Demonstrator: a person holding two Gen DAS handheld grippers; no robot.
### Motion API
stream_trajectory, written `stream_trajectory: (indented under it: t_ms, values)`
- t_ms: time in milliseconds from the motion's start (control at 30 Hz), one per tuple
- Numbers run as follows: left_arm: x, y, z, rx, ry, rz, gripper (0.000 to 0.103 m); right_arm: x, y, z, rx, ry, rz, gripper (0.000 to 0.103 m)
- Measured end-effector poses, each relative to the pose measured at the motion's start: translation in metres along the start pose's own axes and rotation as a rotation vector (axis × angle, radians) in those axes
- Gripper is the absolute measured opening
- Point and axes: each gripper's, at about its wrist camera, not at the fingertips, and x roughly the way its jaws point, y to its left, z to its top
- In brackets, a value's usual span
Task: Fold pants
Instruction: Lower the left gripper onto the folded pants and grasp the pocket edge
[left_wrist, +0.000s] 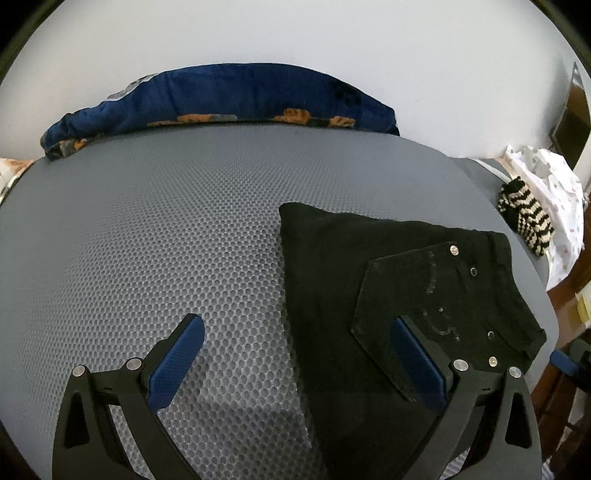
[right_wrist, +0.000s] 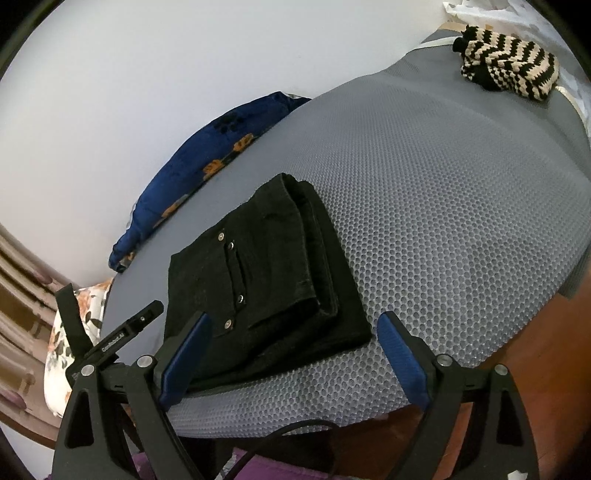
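Observation:
The black pants (left_wrist: 369, 280) lie folded into a compact stack on the grey honeycomb mat (left_wrist: 166, 229), back pocket with metal rivets facing up. In the right wrist view the stack (right_wrist: 266, 280) shows several layers near the mat's front edge (right_wrist: 461, 240). My left gripper (left_wrist: 297, 326) is open and empty, hovering over the stack's left edge, its right finger above the pocket. My right gripper (right_wrist: 293, 325) is open and empty, its fingers on either side of the stack's near corner, not touching it that I can tell.
A blue pillow with orange print (left_wrist: 229, 99) lies along the mat's far edge by the white wall. A black-and-cream striped knit (right_wrist: 509, 66) and white printed cloth (left_wrist: 554, 199) sit at the mat's right end. A floral cushion (right_wrist: 70, 332) and a black cable (right_wrist: 295, 435) are near the front.

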Motion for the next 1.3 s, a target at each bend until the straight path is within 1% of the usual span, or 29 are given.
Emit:
stream_trajectory:
  t_ms: [100,200,300,367,400,467,633,700,733,767,833,933,1000,1067,1133,1200,1233,1300]
  values:
    - [0.005,0.000,0.002,-0.006,0.011,-0.022,0.100,0.001,0.000,0.001,-0.001,0.005,0.003,0.090]
    - [0.011,0.002,0.003,-0.018,0.031,-0.026,0.100,0.000,0.000,0.001,-0.002,0.004,0.003,0.090]
    - [0.019,0.001,0.003,-0.009,0.068,-0.063,0.100,0.002,-0.001,0.000,0.001,0.010,0.002,0.090]
    - [0.023,-0.001,0.002,0.005,0.083,-0.047,0.100,0.003,-0.001,0.000,0.003,0.015,0.001,0.090]
    - [0.024,-0.002,0.002,0.009,0.090,-0.050,0.100,0.004,-0.002,0.000,0.003,0.018,0.001,0.090]
    - [0.028,-0.002,0.002,0.008,0.114,-0.075,0.100,0.006,-0.002,0.001,0.004,0.022,0.002,0.090]
    - [0.031,0.006,0.003,-0.030,0.134,-0.162,0.100,0.009,-0.002,0.001,0.004,0.034,-0.002,0.090]
    - [0.032,0.008,0.003,-0.041,0.139,-0.170,0.100,0.009,-0.002,0.000,0.007,0.038,0.000,0.090]
    - [0.033,0.010,0.003,-0.047,0.144,-0.184,0.099,0.009,-0.002,0.001,0.009,0.038,0.001,0.090]
    - [0.033,0.011,0.003,-0.057,0.150,-0.214,0.099,0.009,-0.003,0.001,0.010,0.038,0.003,0.090]
    - [0.033,0.014,0.004,-0.073,0.142,-0.256,0.099,0.008,-0.003,0.001,0.013,0.037,0.011,0.090]
    - [0.034,0.020,0.005,-0.121,0.149,-0.372,0.099,0.007,-0.006,0.000,0.019,0.039,0.018,0.090]
    - [0.038,0.023,0.005,-0.152,0.164,-0.405,0.099,0.008,-0.007,0.000,0.027,0.048,0.028,0.090]
    - [0.040,0.021,0.009,-0.130,0.171,-0.415,0.099,0.008,-0.008,0.000,0.037,0.053,0.037,0.090]
    - [0.043,0.014,0.013,-0.080,0.196,-0.422,0.099,0.008,-0.009,0.001,0.041,0.055,0.041,0.090]
    - [0.046,0.006,0.014,-0.056,0.232,-0.491,0.099,0.008,-0.009,0.001,0.044,0.055,0.043,0.090]
    - [0.047,0.003,0.015,-0.047,0.240,-0.507,0.099,0.009,-0.010,0.001,0.045,0.056,0.044,0.090]
    - [0.050,-0.003,0.016,-0.010,0.246,-0.495,0.099,0.010,-0.010,0.000,0.047,0.065,0.046,0.090]
